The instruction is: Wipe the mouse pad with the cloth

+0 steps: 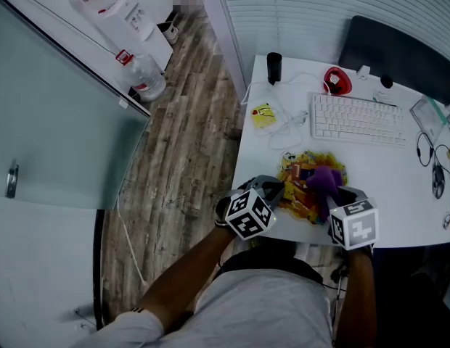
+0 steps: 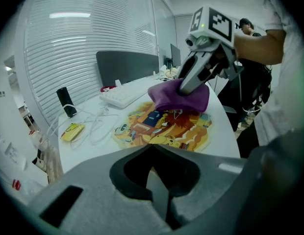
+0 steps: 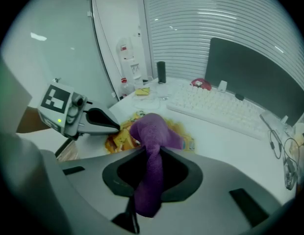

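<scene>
Right gripper (image 3: 148, 187) clamped on purple cloth (image 3: 151, 131); bunched end drooping forward onto mouse pad (image 1: 301, 172), lower centre of head view. Unwiped pad straight ahead, toward keyboard (image 1: 359, 118). Left gripper (image 2: 159, 190) closed, empty, at pad's left edge.
</scene>
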